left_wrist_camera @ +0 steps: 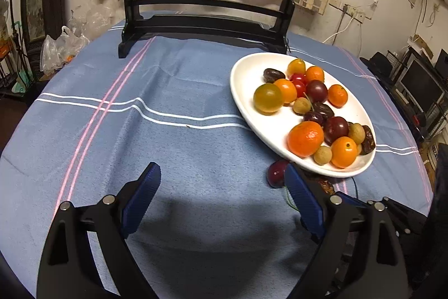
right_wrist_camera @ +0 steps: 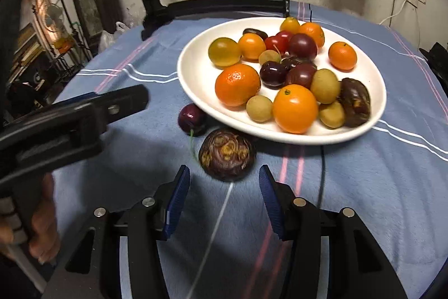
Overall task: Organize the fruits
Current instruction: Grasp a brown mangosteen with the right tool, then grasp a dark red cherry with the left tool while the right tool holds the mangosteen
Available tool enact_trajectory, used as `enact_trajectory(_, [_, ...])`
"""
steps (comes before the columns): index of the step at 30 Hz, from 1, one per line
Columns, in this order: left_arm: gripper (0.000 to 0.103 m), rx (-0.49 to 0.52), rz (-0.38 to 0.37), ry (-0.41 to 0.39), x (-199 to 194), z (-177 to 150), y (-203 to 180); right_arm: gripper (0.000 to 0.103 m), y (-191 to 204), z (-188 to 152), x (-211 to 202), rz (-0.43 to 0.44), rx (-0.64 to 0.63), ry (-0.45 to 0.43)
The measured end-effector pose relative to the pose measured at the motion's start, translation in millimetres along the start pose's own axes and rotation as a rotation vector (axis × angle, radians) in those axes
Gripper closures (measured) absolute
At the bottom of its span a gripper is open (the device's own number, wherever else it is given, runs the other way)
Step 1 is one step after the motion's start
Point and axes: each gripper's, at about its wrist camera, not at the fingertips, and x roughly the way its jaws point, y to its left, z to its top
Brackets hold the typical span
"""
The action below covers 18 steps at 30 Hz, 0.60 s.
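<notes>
A white oval plate (left_wrist_camera: 246,91) (right_wrist_camera: 193,74) holds several small fruits: oranges, tomatoes, plums, longans and dates. A dark red cherry (right_wrist_camera: 191,118) (left_wrist_camera: 277,173) with a green stem lies on the blue cloth just off the plate's near rim. A brown water chestnut (right_wrist_camera: 227,154) lies beside it, just ahead of my right gripper (right_wrist_camera: 222,178), which is open and empty. My left gripper (left_wrist_camera: 224,173) is open and empty over bare cloth; its right finger (left_wrist_camera: 301,195) is next to the cherry. The left gripper also shows in the right wrist view (right_wrist_camera: 84,114).
A dark wooden stand (left_wrist_camera: 204,21) with a round embroidered screen stands at the back of the table. Plastic bags (left_wrist_camera: 61,46) lie at the far left edge. Blue striped cloth (left_wrist_camera: 140,131) covers the round table. Shelves and monitors stand off to the right.
</notes>
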Motion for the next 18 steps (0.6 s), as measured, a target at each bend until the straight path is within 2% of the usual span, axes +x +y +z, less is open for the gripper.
enact_trajectory(5, [0.015, -0.002, -0.001, 0.015, 3, 0, 1, 0.057, 6, 7, 9, -0.053, 0.008, -0.008])
enact_trajectory(8, [0.015, 0.015, 0.004, 0.014, 3, -1, -1, 0.059, 7, 6, 6, -0.050, 0.003, -0.007])
enact_trajectory(14, [0.015, 0.045, -0.005, 0.022, 5, -4, -8, 0.059, -24, -1, -20, -0.016, 0.072, -0.020])
enact_trajectory(18, [0.015, 0.079, -0.010, 0.035, 9, -9, -17, 0.059, -52, -9, -30, -0.036, 0.122, -0.018])
